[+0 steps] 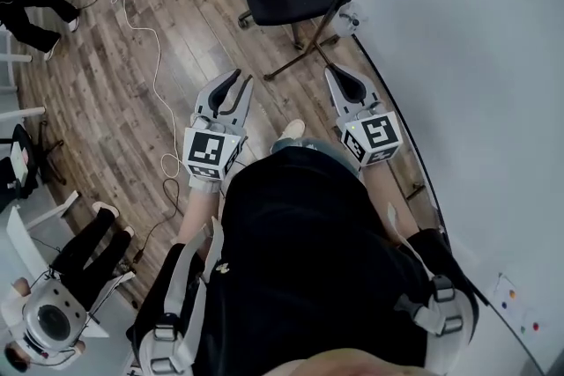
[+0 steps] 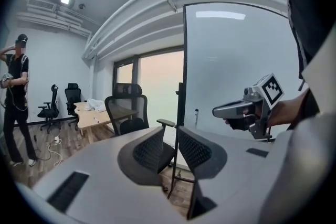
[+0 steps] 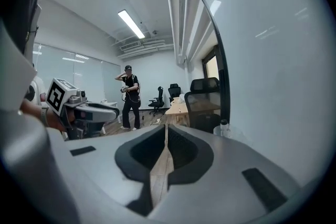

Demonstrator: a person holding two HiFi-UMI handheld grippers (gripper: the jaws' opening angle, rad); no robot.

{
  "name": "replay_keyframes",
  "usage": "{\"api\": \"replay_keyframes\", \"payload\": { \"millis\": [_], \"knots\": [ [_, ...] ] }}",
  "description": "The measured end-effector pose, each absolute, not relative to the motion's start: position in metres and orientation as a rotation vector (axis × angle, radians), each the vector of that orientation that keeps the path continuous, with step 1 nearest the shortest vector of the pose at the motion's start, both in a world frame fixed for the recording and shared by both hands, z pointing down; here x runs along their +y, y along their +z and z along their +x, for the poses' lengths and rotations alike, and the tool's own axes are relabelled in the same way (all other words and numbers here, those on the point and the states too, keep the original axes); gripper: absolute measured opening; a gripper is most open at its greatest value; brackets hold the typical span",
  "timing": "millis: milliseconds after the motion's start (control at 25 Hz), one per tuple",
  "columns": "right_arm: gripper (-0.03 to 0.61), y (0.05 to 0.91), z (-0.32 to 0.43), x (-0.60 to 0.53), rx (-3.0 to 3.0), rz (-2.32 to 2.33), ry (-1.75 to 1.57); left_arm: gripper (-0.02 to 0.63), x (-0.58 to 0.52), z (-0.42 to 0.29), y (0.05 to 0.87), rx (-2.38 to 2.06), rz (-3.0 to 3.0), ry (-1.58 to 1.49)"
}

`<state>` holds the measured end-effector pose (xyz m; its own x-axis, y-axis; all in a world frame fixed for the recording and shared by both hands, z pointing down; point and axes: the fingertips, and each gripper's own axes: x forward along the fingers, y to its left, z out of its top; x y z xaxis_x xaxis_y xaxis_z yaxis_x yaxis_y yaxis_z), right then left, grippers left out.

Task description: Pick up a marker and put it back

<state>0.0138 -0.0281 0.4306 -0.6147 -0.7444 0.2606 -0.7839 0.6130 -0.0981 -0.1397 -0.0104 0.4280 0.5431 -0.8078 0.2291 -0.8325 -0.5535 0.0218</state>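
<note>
Beside the whiteboard (image 1: 476, 57) at right, the head view shows the left gripper (image 1: 242, 84) and right gripper (image 1: 338, 77) held forward at the waist, probably poised before reaching. The left gripper view shows jaws slightly spread and empty. The right gripper view shows jaws pressed together, holding nothing. No marker is identifiable anywhere.

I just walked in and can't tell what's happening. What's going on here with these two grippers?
A person stands beside a whiteboard, holding a gripper in each hand out over the wood floor. The left gripper has its jaws a little apart, the right gripper has them together, and neither holds anything. No marker is picked up yet. Another person stands farther back in the room.
</note>
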Motion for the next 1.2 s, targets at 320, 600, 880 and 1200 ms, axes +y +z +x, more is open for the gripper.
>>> {"api": "replay_keyframes", "payload": {
  "millis": [320, 600, 880, 1200],
  "knots": [
    [0.026, 0.427, 0.072, -0.062, -2.613, 1.409, 0.327, 0.087, -0.06, -0.068, 0.423, -1.248, 2.756, 0.334],
    [0.026, 0.431, 0.106, -0.061, -2.557, 1.537, 0.358, 0.089, -0.073, -0.021, 0.43, -1.072, 2.843, 0.39],
    [0.026, 0.439, 0.134, -0.055, -2.446, 1.701, 0.4, 0.087, -0.082, 0.012, 0.442, -0.867, 2.905, 0.431],
    [0.026, 0.435, 0.148, -0.049, -2.289, 1.906, 0.436, 0.088, -0.099, 0.041, 0.444, -0.579, 3.009, 0.47]
  ]
}}
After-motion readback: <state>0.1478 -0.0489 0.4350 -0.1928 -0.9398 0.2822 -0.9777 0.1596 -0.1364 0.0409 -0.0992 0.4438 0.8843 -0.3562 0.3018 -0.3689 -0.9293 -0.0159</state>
